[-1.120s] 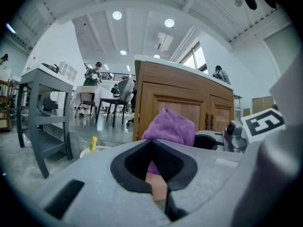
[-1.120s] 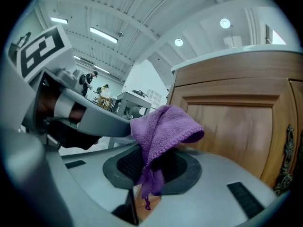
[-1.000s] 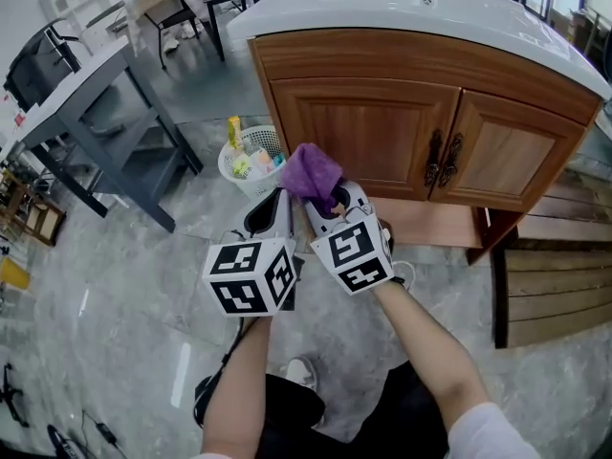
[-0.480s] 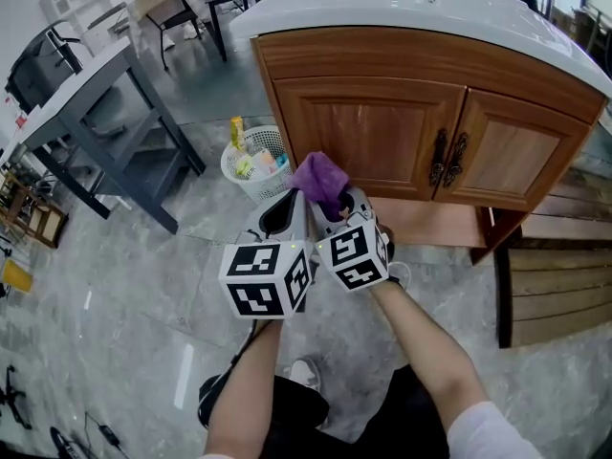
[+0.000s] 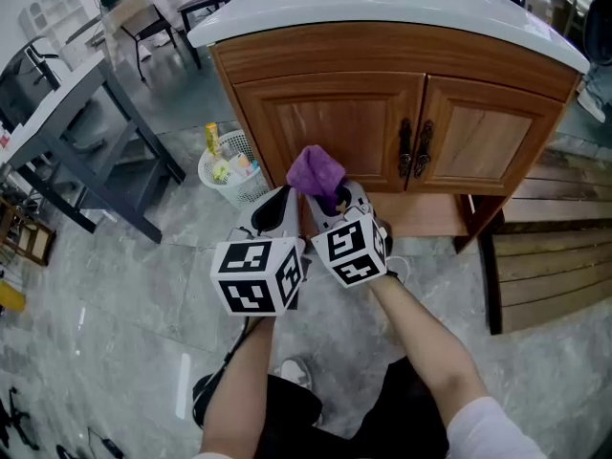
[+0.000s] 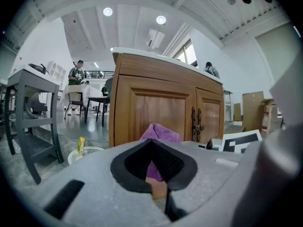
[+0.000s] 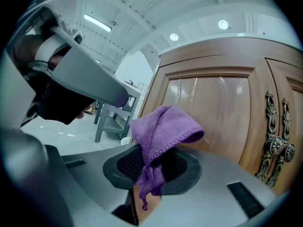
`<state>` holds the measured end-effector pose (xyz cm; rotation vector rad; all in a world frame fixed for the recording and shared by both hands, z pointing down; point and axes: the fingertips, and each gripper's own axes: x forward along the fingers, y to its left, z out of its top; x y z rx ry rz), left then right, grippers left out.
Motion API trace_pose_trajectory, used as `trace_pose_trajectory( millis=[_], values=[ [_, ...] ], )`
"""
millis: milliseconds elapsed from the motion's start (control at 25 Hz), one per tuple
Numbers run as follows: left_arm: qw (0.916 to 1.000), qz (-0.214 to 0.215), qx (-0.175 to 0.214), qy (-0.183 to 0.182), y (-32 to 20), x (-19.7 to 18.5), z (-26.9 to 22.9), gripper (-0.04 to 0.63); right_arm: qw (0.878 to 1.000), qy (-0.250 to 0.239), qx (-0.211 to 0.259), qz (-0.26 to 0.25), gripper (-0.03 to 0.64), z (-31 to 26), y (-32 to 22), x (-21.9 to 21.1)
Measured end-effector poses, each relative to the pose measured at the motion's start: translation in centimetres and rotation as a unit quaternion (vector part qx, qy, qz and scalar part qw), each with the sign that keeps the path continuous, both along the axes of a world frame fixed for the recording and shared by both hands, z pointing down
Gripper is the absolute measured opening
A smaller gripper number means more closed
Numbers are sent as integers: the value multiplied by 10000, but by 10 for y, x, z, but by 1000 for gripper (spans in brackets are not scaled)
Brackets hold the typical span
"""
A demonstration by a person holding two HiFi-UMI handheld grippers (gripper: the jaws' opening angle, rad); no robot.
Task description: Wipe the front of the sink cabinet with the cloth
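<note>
**Cloth held up before the left cabinet door**

My right tool (image 5: 337, 204) is pinching the purple cloth (image 5: 316, 175), whose loose fold stands up out of the jaws at 12 o'clock from my hands, in front of the lower part of the sink cabinet (image 5: 330, 122). I cannot tell whether it touches the wood. My left tool (image 5: 277, 208) sits just beside the right one, at its 9 o'clock, jaws pressed together on nothing.

A white basket (image 5: 228, 168) of bottles stands on the floor at 10 o'clock, close to the cabinet's left corner. The paired dark door handles (image 5: 412, 148) are at 1 o'clock. Wooden slats (image 5: 550, 271) lie at 3 o'clock. A grey worktop (image 5: 57, 98) on dark legs stands well apart at 10 o'clock.

The doors are glossy brown wood under a white sink top (image 5: 382, 8); the floor (image 5: 115, 295) is grey marbled tile.
</note>
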<state>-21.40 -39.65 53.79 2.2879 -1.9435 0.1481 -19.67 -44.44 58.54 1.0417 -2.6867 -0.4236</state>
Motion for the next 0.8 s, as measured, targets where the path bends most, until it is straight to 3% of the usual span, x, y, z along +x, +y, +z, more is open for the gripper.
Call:
trace_pose_trajectory(
  millis=[560,800],
  values=[
    [9987,509,44,75,-12,63,-5,6,9983,14,55,572,77,-1,-8,74],
    [9974,701,94,-147,-16,88,-5,6,9966,-140,36,810,77,-6,-8,109]
  ],
)
